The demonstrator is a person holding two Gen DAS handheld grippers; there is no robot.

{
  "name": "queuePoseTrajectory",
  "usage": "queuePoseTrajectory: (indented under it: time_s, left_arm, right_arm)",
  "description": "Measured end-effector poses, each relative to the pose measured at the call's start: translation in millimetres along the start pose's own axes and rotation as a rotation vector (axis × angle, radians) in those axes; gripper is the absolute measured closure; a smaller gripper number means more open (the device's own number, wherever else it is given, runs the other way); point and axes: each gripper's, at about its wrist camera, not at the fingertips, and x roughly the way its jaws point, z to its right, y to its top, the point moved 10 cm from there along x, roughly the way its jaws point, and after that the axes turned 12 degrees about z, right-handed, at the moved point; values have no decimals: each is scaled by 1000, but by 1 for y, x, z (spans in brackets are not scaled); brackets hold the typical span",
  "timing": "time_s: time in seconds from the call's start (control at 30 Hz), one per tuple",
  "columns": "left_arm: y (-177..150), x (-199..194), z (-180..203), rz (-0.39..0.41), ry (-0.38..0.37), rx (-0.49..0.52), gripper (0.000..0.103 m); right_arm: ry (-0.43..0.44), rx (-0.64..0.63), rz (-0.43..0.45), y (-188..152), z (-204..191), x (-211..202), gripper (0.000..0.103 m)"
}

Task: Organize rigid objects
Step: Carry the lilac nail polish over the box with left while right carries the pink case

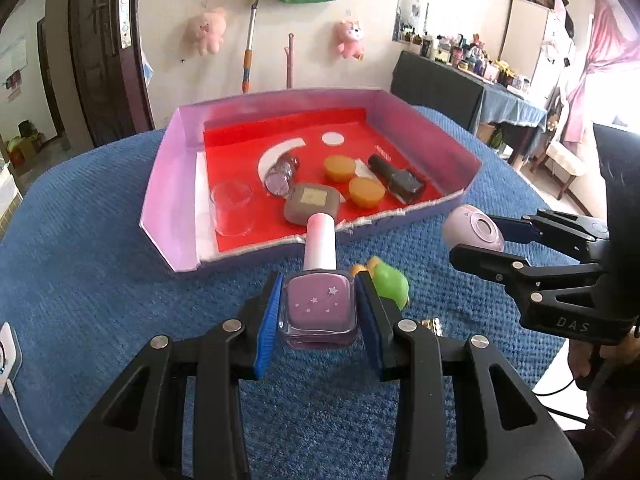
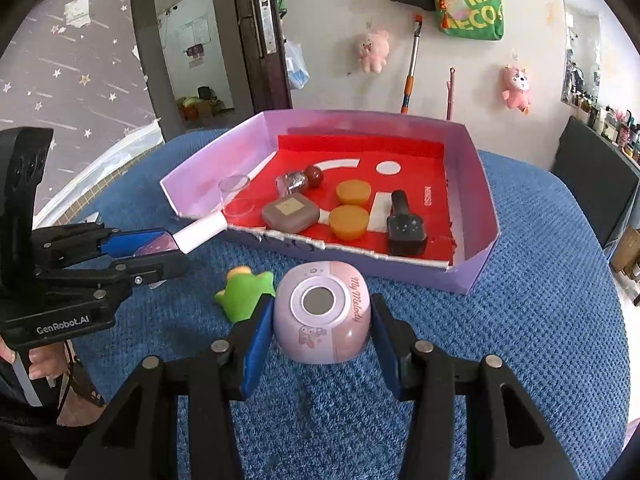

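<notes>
We clamped the nail polish bottle [image 1: 319,307] in our left gripper [image 1: 319,312] and the lilac gadget [image 2: 322,312], perhaps a toy camera, in our right gripper [image 2: 320,320], both bound for the box [image 1: 168,184].

Both tilted downward — left hand-held gripper [image 1: 318,312] and right hand-held gripper [image 2: 320,320] clamped.

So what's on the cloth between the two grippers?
A green toy lies between the left gripper and right gripper; both views show it.
</notes>
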Motion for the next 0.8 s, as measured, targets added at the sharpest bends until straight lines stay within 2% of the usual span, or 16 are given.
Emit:
queuePoseTrajectory:
  time_s: [0.3, 0.47, 0.63, 0.8]
  left_arm:
    - [50, 15, -22, 24, 12, -1, 69]
    - [75, 49, -39, -22, 31, 31, 69]
    - [88, 92, -63, -106, 59, 48, 69]
    - [89, 125, -73, -171, 69, 74, 69]
  right_arm:
    - [27, 25, 34, 50, 10, 11, 53]
    - [2, 23, 10, 82, 26, 43, 53]
    - [-20, 30, -49, 109, 42, 81, 53]
    - [-68, 20, -137, 113, 57, 122, 53]
